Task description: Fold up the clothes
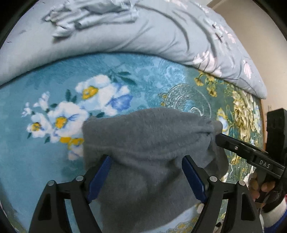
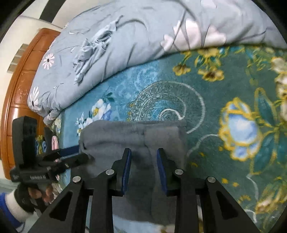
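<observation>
A grey fleece garment point(image 1: 147, 143) lies folded on a teal floral blanket point(image 1: 53, 157); it also shows in the right wrist view point(image 2: 129, 139). My left gripper point(image 1: 145, 166) has its blue pads wide apart, with the garment's near part between them. In the right wrist view the left gripper point(image 2: 84, 155) reaches the garment's left corner. My right gripper point(image 2: 143, 161) has its pads partly apart, cloth bunched between them. In the left wrist view the right gripper point(image 1: 218, 137) pinches the garment's right corner.
A rolled grey-blue floral quilt point(image 1: 143, 35) lies along the far side of the blanket, with a crumpled pale blue garment point(image 1: 93, 16) on it. A wooden headboard point(image 2: 23, 75) stands at the left of the right wrist view. A wall point(image 1: 265, 44) is at the far right.
</observation>
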The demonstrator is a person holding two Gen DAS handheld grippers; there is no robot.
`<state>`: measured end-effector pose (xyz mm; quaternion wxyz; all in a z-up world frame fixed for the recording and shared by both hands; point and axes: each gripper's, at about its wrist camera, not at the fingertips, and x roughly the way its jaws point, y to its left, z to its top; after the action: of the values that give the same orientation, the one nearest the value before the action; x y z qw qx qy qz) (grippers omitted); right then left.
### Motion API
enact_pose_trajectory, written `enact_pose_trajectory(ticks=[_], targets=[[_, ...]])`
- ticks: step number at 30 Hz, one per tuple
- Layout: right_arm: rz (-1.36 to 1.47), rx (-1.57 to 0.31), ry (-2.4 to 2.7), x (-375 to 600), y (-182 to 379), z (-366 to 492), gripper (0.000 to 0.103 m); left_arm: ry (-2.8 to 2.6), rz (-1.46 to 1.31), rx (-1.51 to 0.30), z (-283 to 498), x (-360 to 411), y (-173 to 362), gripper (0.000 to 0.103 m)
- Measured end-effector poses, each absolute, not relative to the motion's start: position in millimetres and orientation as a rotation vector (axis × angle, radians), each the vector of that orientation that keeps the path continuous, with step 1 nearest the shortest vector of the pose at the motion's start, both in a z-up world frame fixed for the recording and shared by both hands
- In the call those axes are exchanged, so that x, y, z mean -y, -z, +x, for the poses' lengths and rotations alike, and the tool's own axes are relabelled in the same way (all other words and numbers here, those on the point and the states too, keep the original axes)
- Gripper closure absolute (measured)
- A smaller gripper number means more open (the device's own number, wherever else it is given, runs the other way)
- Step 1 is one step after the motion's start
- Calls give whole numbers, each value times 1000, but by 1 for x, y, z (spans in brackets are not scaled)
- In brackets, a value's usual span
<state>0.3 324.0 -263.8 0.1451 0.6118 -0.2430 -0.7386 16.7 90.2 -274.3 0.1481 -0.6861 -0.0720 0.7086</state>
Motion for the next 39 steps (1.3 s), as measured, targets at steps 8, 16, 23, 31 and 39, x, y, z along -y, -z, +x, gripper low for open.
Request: enact_pose_trajectory(ticks=[8, 16, 23, 31, 39], targets=[[1815, 591, 2111, -312, 246, 54, 67, -2086, -1960, 152, 61, -82, 254, 19], [1898, 629, 2060, -298, 274, 63, 62, -2073, -2076, 147, 76, -71, 281, 19], [1874, 677, 2036, -305, 274, 59, 62, -2008, -2122, 327, 65, -50, 294, 19], [1786, 1000, 1989, -354, 279, 55, 42, -1958, -2037, 553, 39, -19, 292, 0], [1787, 1271, 1814, -366, 331, 40, 27, -1819, -2006, 744, 15, -9, 315, 0]])
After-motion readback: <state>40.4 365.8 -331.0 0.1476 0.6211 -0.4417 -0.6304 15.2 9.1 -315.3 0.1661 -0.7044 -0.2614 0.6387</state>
